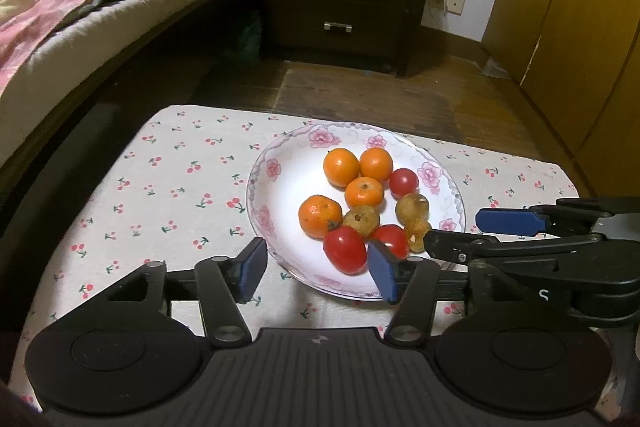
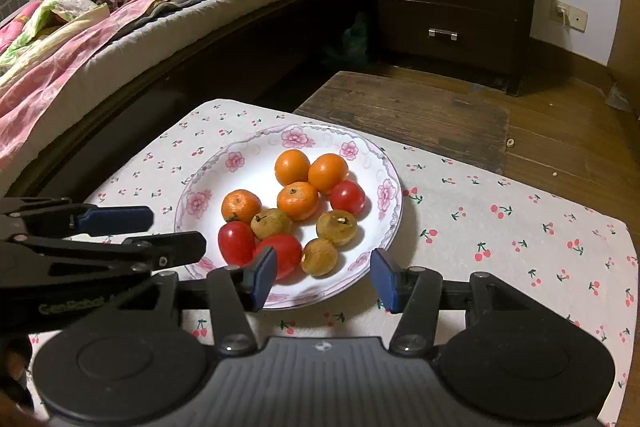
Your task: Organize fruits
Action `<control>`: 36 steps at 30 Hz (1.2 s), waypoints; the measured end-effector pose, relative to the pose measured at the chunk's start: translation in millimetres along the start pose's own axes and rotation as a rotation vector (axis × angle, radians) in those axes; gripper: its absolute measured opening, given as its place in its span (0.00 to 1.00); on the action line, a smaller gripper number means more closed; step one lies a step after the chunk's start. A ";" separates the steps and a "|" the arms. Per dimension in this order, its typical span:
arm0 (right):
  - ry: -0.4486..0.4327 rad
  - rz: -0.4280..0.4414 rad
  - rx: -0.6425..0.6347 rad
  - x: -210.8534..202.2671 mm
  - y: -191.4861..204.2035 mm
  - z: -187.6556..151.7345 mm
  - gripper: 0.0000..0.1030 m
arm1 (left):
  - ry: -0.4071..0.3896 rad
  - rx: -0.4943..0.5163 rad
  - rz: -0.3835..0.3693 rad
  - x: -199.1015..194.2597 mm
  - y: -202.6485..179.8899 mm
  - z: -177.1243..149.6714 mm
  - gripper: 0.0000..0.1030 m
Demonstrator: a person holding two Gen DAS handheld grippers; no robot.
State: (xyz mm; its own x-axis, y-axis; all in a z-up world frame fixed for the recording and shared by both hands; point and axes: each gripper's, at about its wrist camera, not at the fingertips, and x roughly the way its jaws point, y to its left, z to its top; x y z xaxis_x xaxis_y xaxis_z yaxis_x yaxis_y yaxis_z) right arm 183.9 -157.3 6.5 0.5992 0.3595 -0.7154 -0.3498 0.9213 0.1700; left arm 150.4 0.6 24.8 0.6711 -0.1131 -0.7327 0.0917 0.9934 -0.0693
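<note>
Nearest to me, the left hand-held gripper [image 1: 316,269] hangs low over the desk [image 1: 168,187], which is covered with a white cloth printed with small red cherries. Its 2 blue-padded fingers are spread wide and hold nothing, one outside the near rim of the round white plate with pink flowers [image 1: 272,171], the other over the plate's near edge. The right hand-held gripper [image 2: 324,277] sits just beside it, likewise spread and empty, both fingers at the plate's [image 2: 236,163] near edge.

On the plate the fruit lies in a loose cluster: 4 small orange mandarins [image 1: 341,167] toward the far side, 3 glossy red cherry tomatoes [image 1: 345,255] and 3 dull yellow-brown round fruits [image 1: 412,207] mixed nearer the grippers, most of them touching a neighbour.

Past the desk's far edge lies a worn wooden plank floor [image 2: 420,107]. On the left runs a bed [image 2: 132,27] heaped with pink floral bedding and blue pillows. Farthest back stands a dark brown 2-drawer nightstand with metal handles [image 2: 444,7], against a white wall with a socket [image 2: 568,13]. A light wooden wardrobe [image 1: 568,7] closes the right side.
</note>
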 end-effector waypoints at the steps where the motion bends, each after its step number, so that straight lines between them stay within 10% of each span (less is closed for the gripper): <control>1: -0.003 -0.002 0.002 -0.6 -0.2 -0.1 0.56 | 0.000 -0.001 0.001 -1.1 0.0 -0.1 0.63; 36: -0.009 -0.022 0.031 -4.5 -5.1 -0.4 0.62 | -0.041 -0.006 0.085 -10.6 -5.1 -1.0 0.83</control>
State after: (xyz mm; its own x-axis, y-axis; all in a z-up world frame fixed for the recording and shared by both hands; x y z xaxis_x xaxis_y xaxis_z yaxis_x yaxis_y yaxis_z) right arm 182.7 -163.7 8.6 0.6127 0.3400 -0.7134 -0.3135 0.9332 0.1755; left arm 142.1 -3.3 32.3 0.7058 -0.0294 -0.7078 0.0291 0.9995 -0.0125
